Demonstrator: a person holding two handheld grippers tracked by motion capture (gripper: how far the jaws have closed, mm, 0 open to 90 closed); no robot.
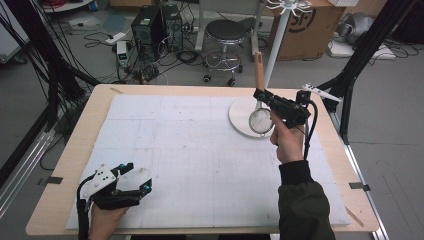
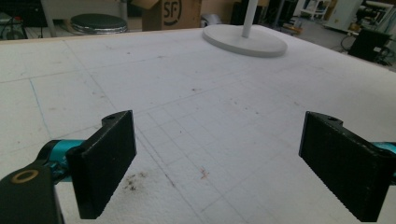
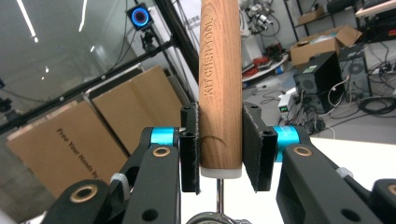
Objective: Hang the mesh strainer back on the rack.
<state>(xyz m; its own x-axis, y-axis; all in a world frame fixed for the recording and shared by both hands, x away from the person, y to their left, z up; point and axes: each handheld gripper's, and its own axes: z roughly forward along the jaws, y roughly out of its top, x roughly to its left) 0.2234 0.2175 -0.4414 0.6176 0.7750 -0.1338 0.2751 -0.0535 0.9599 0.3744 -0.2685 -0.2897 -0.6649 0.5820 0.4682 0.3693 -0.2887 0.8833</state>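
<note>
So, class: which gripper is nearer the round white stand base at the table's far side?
Right. The right gripper, holding the wooden-handled mesh strainer, is over the round white stand base; the left gripper sits at the near edge, far from it.

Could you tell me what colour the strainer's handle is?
The handle is light brown wood, clearest in the right gripper view.

The right gripper (image 1: 260, 95) is raised and clamped; the left gripper (image 1: 136, 177) gapes low, jaws wide.
</note>
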